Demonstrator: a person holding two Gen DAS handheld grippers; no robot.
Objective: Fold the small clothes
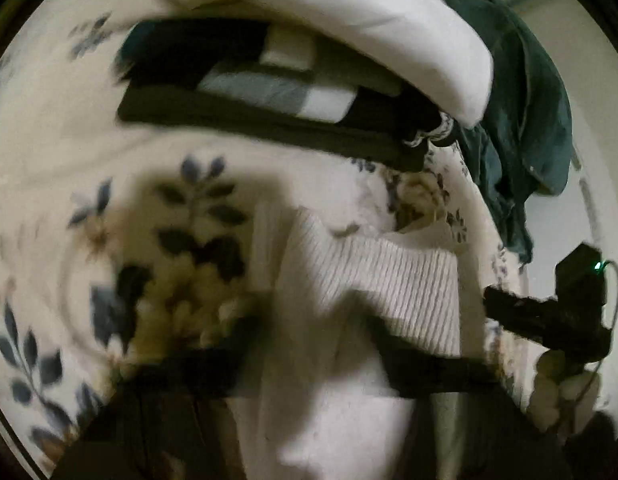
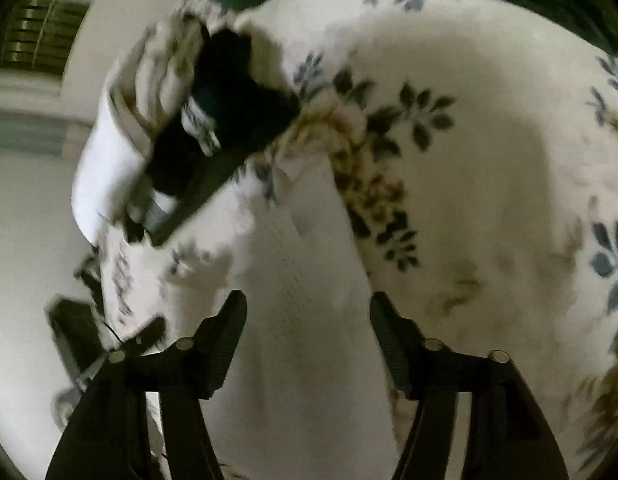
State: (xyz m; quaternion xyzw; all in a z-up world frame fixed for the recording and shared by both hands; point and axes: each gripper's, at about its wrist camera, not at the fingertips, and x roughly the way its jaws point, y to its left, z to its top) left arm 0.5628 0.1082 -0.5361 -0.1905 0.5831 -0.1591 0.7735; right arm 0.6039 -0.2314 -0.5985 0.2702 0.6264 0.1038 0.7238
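Far left: floral blanket spread flat as the work surface. Above it, a stack of folded dark and grey pieces, tucked under a white pillow.

Centre: white ribbed top, lying on the blanket and running down between the fingers of the left gripper. Badly blurred here, but fingers seemingly spread, with cloth in the gap and no visible pinch.

Right of that: teal cloth heaped at the blanket's edge.

Rightmost: right gripper, sharply seen in its own view, jaws clearly apart over the same pale top, pads not pressing on it.

Handling, as a judgement: light, soft and limp, probably stretchy along the ribs; no risk of breakage, but likely to sag, bunch and drag on the fleecy blanket. Best taken at two corners of one edge, or along a hem where the fabric is doubled, pinching a single layer cleanly and lifting just enough to carry the fold over.
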